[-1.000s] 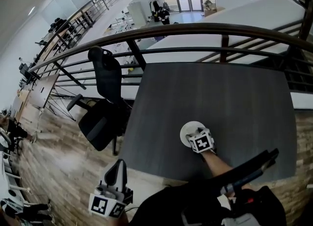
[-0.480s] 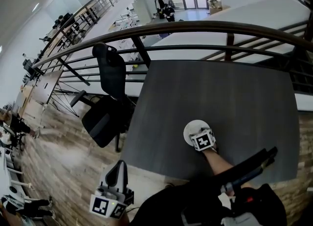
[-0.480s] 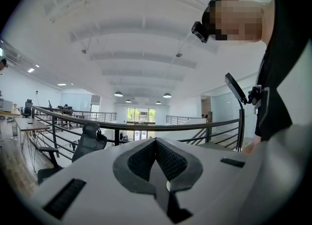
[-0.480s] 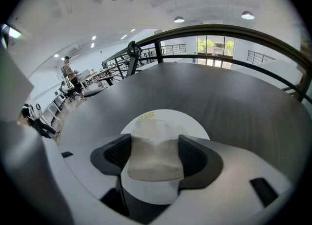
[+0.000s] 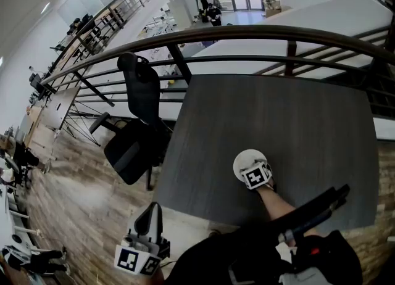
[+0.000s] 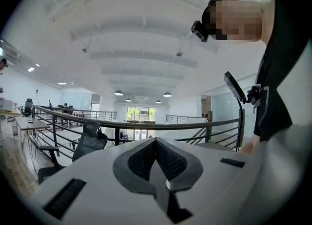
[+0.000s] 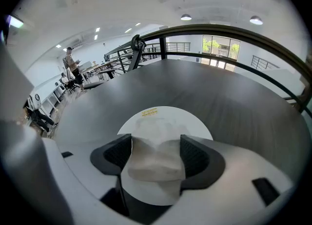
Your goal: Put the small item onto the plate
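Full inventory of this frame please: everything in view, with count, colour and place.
table: 1, dark grey, centre, against the railing
plate: 1, white, on the table near its front edge
item: 1, off-white, between the right tongs' jaws, over the plate; contact with the plate can't be told
chair: 1, black, on the wood floor left of the table
railing: 1, dark, behind the table
forearm: 1, bare, reaching from the table's front edge to the plate
left tongs: 1, grey, shut and empty, held off the table at lower left
right tongs: 1, grey, shut on the item
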{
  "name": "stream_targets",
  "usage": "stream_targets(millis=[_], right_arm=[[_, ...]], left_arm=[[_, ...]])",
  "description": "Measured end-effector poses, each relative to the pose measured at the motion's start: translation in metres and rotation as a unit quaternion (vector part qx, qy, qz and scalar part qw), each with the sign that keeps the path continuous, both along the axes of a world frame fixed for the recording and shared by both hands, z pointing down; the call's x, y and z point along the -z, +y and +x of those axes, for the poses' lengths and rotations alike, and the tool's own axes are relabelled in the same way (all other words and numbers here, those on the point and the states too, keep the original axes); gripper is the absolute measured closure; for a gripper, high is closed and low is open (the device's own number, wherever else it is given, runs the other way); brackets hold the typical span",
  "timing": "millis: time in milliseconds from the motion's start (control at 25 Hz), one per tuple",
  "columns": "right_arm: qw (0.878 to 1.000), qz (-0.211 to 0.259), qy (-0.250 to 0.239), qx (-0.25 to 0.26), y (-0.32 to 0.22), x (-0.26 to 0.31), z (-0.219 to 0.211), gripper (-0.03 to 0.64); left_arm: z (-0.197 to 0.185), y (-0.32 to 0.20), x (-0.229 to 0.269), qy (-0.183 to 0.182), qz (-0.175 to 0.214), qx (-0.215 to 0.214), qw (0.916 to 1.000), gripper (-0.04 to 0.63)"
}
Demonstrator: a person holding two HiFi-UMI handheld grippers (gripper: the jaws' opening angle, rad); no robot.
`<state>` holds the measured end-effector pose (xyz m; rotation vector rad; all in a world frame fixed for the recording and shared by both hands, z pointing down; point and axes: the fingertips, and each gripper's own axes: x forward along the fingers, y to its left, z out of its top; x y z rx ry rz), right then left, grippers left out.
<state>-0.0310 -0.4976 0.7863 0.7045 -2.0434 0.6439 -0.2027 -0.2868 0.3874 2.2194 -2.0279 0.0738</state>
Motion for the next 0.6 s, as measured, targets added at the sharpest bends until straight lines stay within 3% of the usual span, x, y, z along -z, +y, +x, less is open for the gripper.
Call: stream_targets(millis=[160, 600], right_arm=[[1.0, 0.003, -0.015, -0.008, -0.005, 0.001, -0.005, 0.311], [0.996, 0.074, -0.043, -0.027, -0.027, 0.042, -0.011, 0.298]], left_arm=[[-0.005, 0.0, -0.002, 0.0, -0.001, 0.002, 1.0, 0.592], [-0.011, -0.009, -0.005, 0.007, 0.004, -0.025, 0.9996, 0.592]])
